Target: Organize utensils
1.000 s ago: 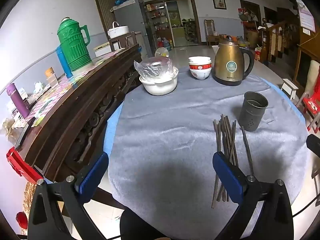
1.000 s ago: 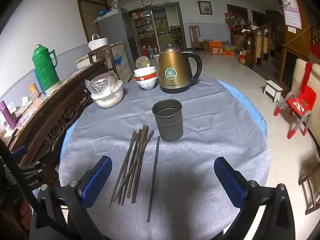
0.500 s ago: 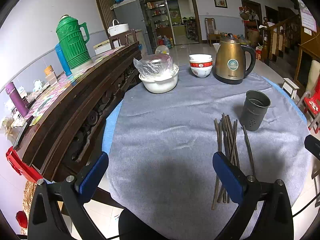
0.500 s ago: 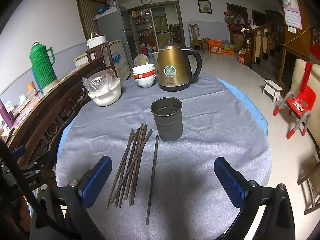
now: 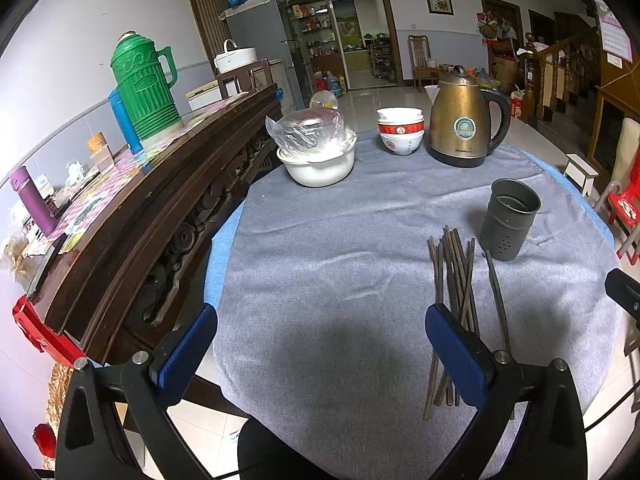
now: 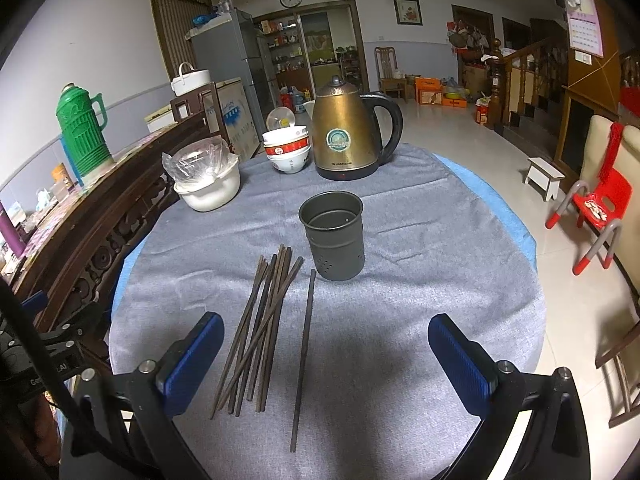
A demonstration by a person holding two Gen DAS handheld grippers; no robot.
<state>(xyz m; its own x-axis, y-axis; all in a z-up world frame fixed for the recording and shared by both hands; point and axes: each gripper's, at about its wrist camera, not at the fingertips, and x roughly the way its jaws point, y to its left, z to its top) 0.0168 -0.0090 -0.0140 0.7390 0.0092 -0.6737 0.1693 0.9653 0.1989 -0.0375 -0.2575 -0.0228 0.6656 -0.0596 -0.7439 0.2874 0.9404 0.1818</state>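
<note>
A pile of several dark chopsticks (image 6: pixel 264 320) lies on the grey tablecloth (image 6: pixel 420 300), with a single chopstick (image 6: pixel 304 356) apart to its right. A dark metal utensil cup (image 6: pixel 332 236) stands upright just beyond them, empty as far as I see. My right gripper (image 6: pixel 324 356) is open and empty, above the near ends of the chopsticks. My left gripper (image 5: pixel 320 344) is open and empty over the near left of the table; the pile (image 5: pixel 456 292), the single chopstick (image 5: pixel 496 296) and the cup (image 5: pixel 510 220) lie to its right.
A gold kettle (image 6: pixel 348 132), stacked bowls (image 6: pixel 288 152) and a white bowl with a plastic bag (image 6: pixel 208 180) stand at the table's far side. A dark wooden sideboard (image 5: pixel 132 208) with a green thermos (image 5: pixel 144 88) runs along the left. Red chairs (image 6: pixel 596 208) stand at right.
Both grippers have moved slightly forward toward the table; the chopsticks and cup look a little closer. Both stay open and nothing on the table has moved.
</note>
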